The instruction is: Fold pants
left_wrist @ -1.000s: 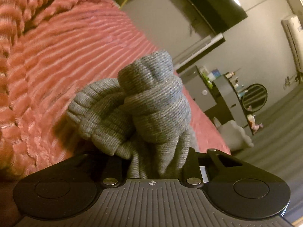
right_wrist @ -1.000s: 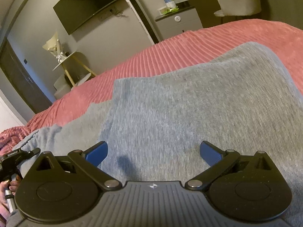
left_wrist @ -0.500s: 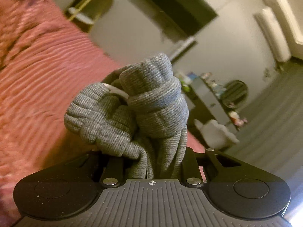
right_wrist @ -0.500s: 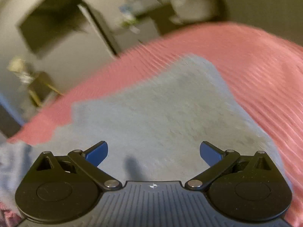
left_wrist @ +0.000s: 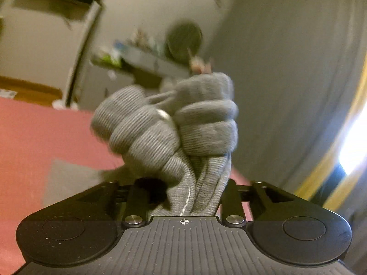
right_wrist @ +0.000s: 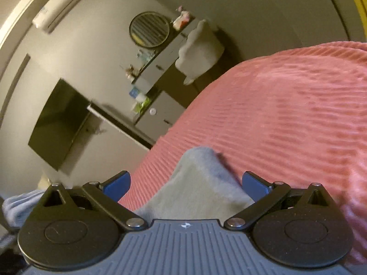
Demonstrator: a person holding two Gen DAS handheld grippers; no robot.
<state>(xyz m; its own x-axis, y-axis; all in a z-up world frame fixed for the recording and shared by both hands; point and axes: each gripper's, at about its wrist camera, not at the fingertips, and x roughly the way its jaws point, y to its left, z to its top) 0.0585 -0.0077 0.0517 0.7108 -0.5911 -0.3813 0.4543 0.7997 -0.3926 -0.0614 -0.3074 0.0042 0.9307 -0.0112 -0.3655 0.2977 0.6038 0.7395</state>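
Note:
My left gripper (left_wrist: 187,190) is shut on a bunched end of the grey knit pants (left_wrist: 174,126) and holds it raised above the pink bed cover (left_wrist: 45,133). A flat grey part of the pants (left_wrist: 68,178) lies on the bed below. In the right wrist view, my right gripper (right_wrist: 185,183) is open, with a corner of the grey pants (right_wrist: 197,190) lying between its blue fingertips (right_wrist: 117,183) on the ribbed pink bed cover (right_wrist: 286,123). The left fingertips are hidden by the cloth.
Beyond the bed stand a grey dresser (right_wrist: 160,112) with small items and a round mirror (right_wrist: 149,28), a white chair (right_wrist: 199,50) and a dark wall screen (right_wrist: 57,123). A bright window (left_wrist: 353,151) is at the right of the left wrist view.
My left gripper has lifted and swung with the pants end, so the room now fills its view. My right gripper has moved across the pants to a corner near the bed's edge.

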